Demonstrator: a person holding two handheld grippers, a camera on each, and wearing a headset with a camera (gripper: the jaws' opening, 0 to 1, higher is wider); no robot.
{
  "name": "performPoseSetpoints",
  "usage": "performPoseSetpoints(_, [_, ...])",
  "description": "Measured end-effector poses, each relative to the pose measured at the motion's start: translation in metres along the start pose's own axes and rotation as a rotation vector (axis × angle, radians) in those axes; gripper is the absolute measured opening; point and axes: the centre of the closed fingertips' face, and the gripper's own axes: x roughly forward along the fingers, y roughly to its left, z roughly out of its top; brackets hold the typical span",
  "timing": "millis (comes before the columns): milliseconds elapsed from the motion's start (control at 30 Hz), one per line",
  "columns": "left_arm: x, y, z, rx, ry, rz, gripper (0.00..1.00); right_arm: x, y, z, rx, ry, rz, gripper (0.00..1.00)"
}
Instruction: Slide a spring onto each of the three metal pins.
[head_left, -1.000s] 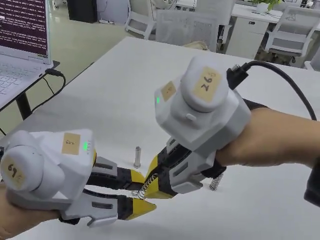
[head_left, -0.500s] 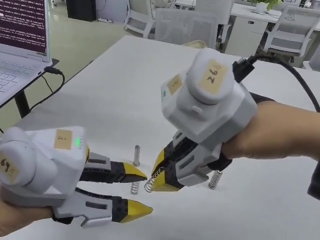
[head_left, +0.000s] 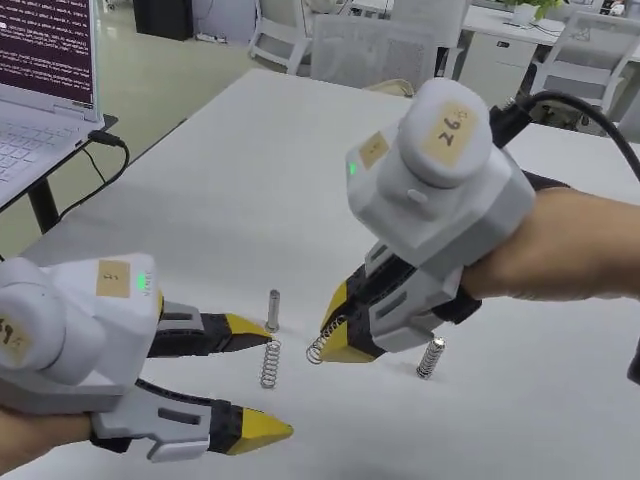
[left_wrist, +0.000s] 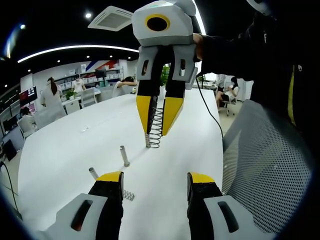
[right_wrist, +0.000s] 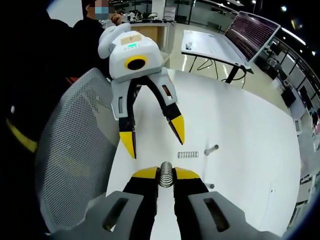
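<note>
Our right gripper (head_left: 338, 335) pinches a spring (head_left: 318, 348) at its yellow tips; our left gripper (head_left: 262, 378) is spread wide near a loose spring (head_left: 269, 364) lying on the table (head_left: 200, 200); just beyond we see a bare pin (head_left: 273, 310) standing upright; another pin (head_left: 431, 357) already wears a spring.

**Three Cameras, One Patch of Table**

The head view looks forward and down, close over the left gripper (head_left: 272, 380) at 8 o'clock and right gripper (head_left: 337, 335) at 3 o'clock. The gripper views face each other low across the white table (head_left: 200, 180), the right one past its held spring (right_wrist: 166, 180) at 6 o'clock. All share the loose spring (head_left: 269, 363) and bare pin (head_left: 273, 310).
</note>
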Motion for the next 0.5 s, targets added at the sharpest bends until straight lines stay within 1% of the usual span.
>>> performPoseSetpoints(133, [-0.002,0.004,-0.002,-0.01,0.0,0.02,0.48,-0.002,-0.003,-0.003,0.006,0.001,-0.01,0.08])
performPoseSetpoints(367, [-0.007,0.01,-0.009,-0.039,-0.002,0.059,0.55,-0.006,-0.011,-0.007,0.018,0.003,-0.027,0.08])
performPoseSetpoints(500, [-0.01,0.014,-0.011,-0.042,-0.001,0.08,0.57,-0.009,-0.016,-0.009,0.021,0.01,-0.041,0.08])
